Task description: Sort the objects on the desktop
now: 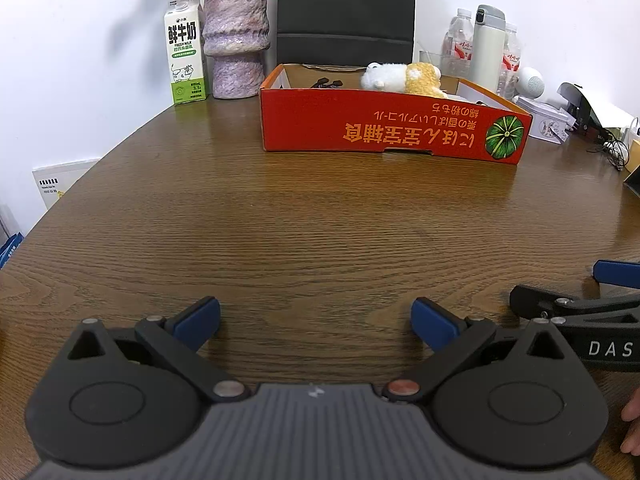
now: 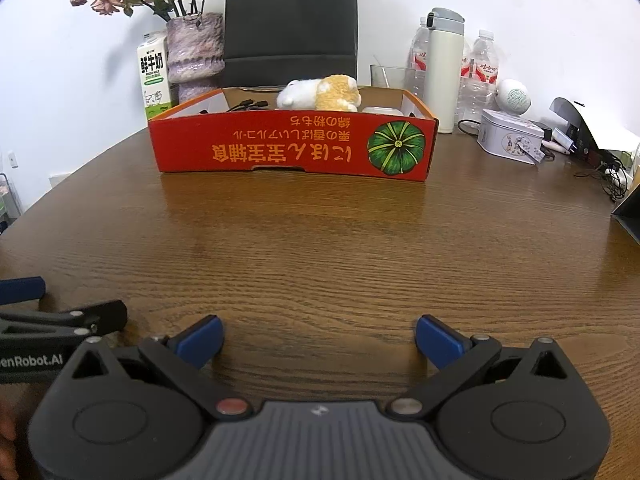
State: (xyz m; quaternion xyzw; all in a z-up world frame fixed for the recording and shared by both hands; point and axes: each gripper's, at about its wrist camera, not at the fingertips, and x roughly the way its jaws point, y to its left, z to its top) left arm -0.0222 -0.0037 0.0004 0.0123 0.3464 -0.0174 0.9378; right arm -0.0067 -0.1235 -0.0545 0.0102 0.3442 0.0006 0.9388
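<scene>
A red cardboard box (image 1: 372,128) (image 2: 292,146) stands on the wooden table, well ahead of both grippers. In it lie a white and yellow plush toy (image 1: 404,76) (image 2: 320,94), a black cable (image 1: 326,83) (image 2: 248,105) and a white object (image 2: 382,110). My left gripper (image 1: 316,322) is open and empty, low over the table near its front. My right gripper (image 2: 319,340) is open and empty beside it. Each gripper shows at the edge of the other's view.
A milk carton (image 1: 185,52) and a purple vase (image 1: 236,40) with dried flowers stand back left, a black bag (image 2: 290,20) behind the box. Bottles (image 2: 478,76), a white flask (image 2: 442,68), a glass, a tin (image 2: 510,136), a round white speaker and cables stand at right.
</scene>
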